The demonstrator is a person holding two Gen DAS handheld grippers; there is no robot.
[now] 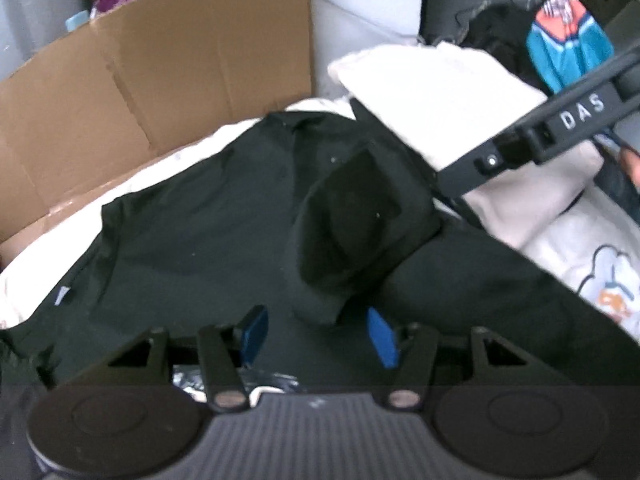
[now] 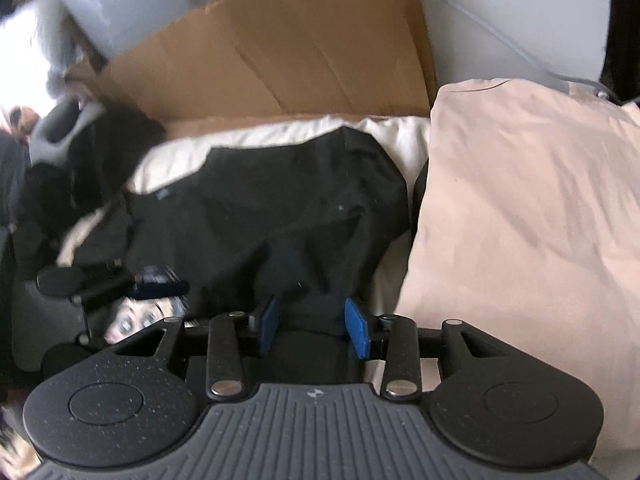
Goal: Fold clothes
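A black garment [image 1: 192, 224] lies spread on a pale sheet, with a bunched fold [image 1: 352, 232] raised in its middle. My left gripper [image 1: 319, 334] hovers over its near part, open; the tip of the fold sits between the blue pads [image 1: 382, 338] without being pressed. In the right wrist view the same black garment [image 2: 272, 208] runs under my right gripper [image 2: 313, 324], which is open with dark cloth lying loose in the gap. The right gripper's black body [image 1: 560, 128] crosses the left wrist view's upper right. The left gripper's body [image 2: 80, 280] shows at the left.
A big cardboard box [image 1: 160, 80] [image 2: 300, 60] stands behind the garment. A folded beige garment [image 2: 520, 208] [image 1: 440, 88] lies to the right. A printed sheet [image 1: 592, 272] covers the surface. A teal and orange garment [image 1: 568, 52] hangs at the far right.
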